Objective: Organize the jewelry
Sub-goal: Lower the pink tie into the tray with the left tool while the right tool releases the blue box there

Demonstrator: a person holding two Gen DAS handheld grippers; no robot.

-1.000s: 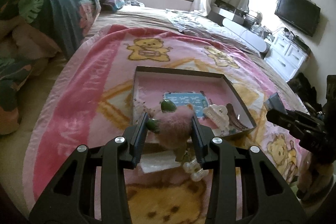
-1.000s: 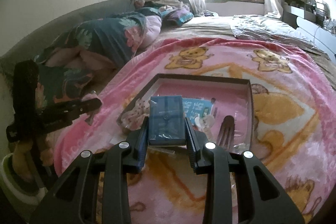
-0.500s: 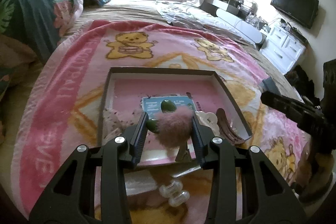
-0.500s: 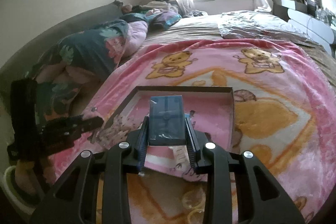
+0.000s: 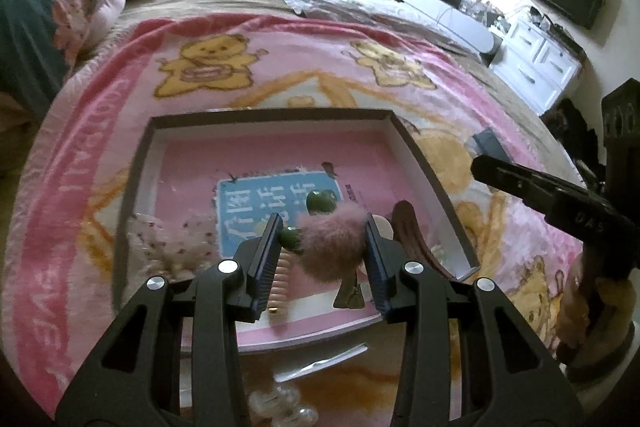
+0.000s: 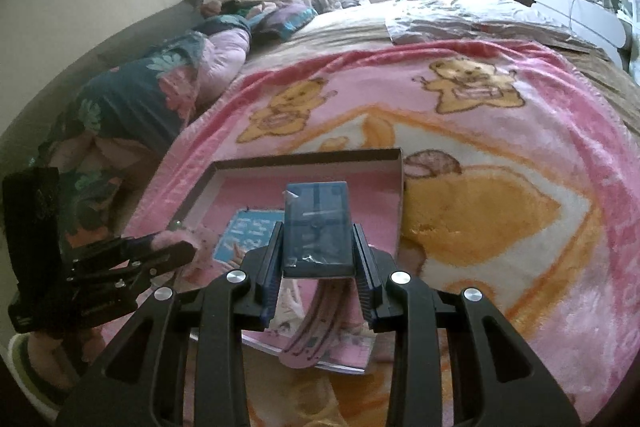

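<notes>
- Left gripper (image 5: 322,241) fingers clamped on a fluffy pink pom-pom hair clip (image 5: 334,247) with green beads, held above the near part of the tray (image 5: 138,163).
- Right gripper (image 6: 316,253) fingers clamped on a small dark blue box (image 6: 316,227), held above the same tray, over its near right part.
- Shallow brown-rimmed tray with pink floor, lying on the pink bear-print blanket (image 5: 92,155) toward the near edge of the bed.
- Inside the tray: blue printed card (image 5: 256,203) at the middle, brown hair clip (image 5: 410,233) by the right wall, pale dotted fabric piece (image 5: 172,247) at the near left corner, peach coiled hair tie (image 5: 280,281) below the left finger.
- Clear beaded piece (image 5: 280,403) on the blanket, outside the tray's near wall.
- Rumpled dark floral duvet (image 6: 132,103) along the bed's left edge.
</notes>
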